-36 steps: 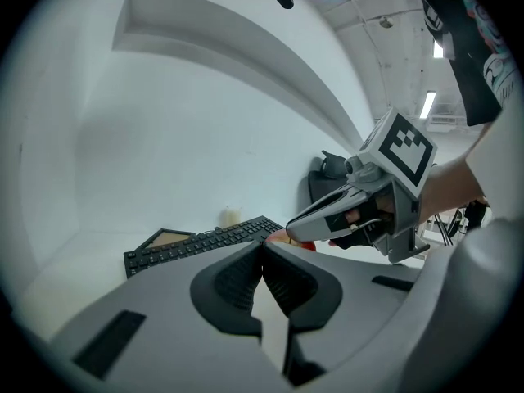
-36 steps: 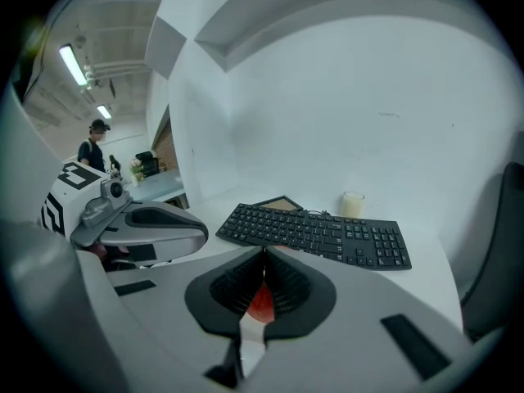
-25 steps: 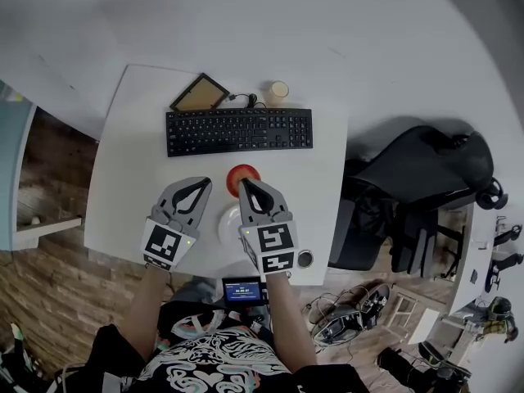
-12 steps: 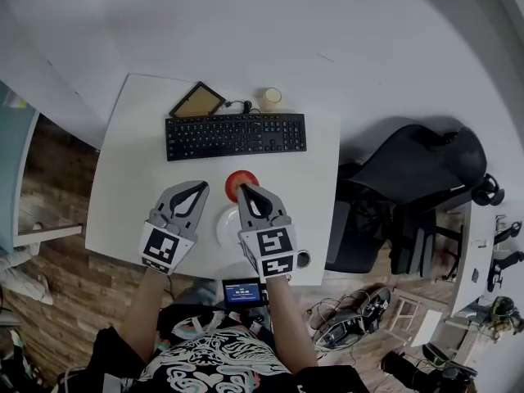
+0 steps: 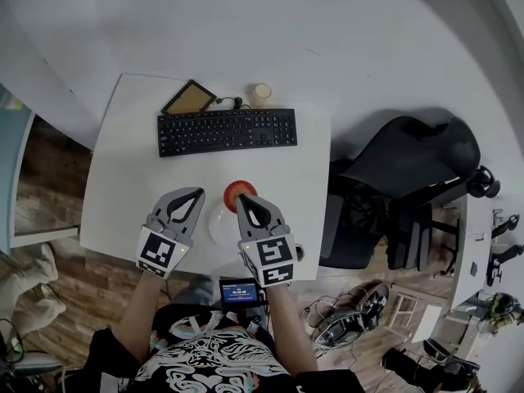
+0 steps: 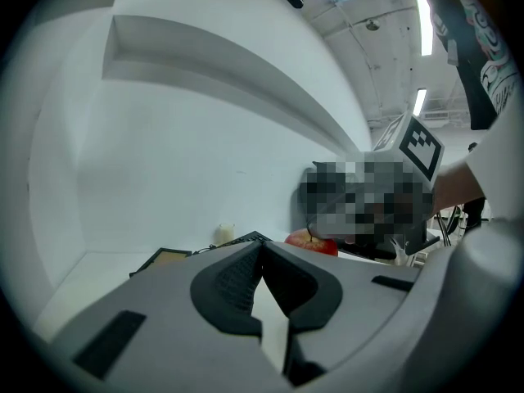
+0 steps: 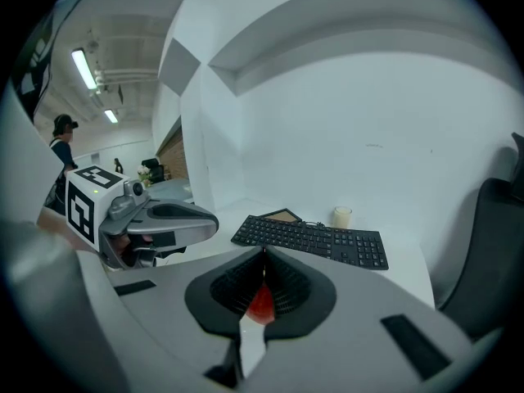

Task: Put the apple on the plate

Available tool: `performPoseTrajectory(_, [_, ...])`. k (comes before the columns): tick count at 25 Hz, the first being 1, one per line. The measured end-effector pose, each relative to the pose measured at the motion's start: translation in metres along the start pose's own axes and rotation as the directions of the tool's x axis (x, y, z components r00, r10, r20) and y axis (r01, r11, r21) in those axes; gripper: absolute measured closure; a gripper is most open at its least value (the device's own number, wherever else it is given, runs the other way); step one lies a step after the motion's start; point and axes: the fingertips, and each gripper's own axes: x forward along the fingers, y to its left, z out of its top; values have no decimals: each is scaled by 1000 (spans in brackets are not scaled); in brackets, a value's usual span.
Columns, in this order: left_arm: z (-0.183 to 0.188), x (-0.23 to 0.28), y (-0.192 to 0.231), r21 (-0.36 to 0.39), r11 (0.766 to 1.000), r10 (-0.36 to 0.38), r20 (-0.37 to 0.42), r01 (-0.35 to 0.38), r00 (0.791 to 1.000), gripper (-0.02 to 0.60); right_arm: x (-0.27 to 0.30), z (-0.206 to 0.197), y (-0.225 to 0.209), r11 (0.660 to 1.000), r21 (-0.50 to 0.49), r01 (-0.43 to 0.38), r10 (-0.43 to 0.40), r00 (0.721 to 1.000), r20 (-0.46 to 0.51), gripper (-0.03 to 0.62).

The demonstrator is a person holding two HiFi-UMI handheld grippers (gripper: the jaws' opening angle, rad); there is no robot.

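Apple (image 5: pixel 238 191): on the table (image 5: pixel 123 178), just past the plate (image 5: pixel 218 224).
Left claw (image 5: pixel 197 193): I read it closed, empty, left of the plate.
Right claw (image 5: pixel 244 200): closed, empty, right of the plate.

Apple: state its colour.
The apple is red, seen best in the head view.

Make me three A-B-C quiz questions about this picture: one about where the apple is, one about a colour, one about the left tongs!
1. Where is the apple?
A on the table, between the keyboard and the plate
B on the plate
C on the keyboard

2. What colour is the keyboard?
A white
B black
C red

3. How are the left tongs?
A wide open
B shut on the apple
C shut and empty

Answers: A, it sits on the table past the plate's far rim; B, its keys are black; C, the tips meet with nothing between.
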Motion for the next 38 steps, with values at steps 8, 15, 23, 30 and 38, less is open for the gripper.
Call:
performPoseTrajectory(8, [-7,3,-22,-5,1000,-27,-18,27,999,568,-21,-23,0,1000,19,2,-2,1000,-16,565])
performPoseTrajectory(15, [-12,5,-31,-3,999,-39,-35,39,999,568,-27,-34,0,999,34,5,-4,1000,-29,565])
performPoseTrajectory(23, [-29,5,-29,-19,999,-33,-62,32,998,568,-20,-54,5,999,53,-9,13,998,-69,565])
performPoseTrajectory(30, [-53,12,-35,-32,998,-57,-108,54,993,568,-10,-79,4,997,72,-16,25,993,-116,565])
performPoseTrajectory(38, [-72,11,-35,-61,997,-61,-140,53,988,568,0,-103,15,995,92,-37,53,984,-172,565])
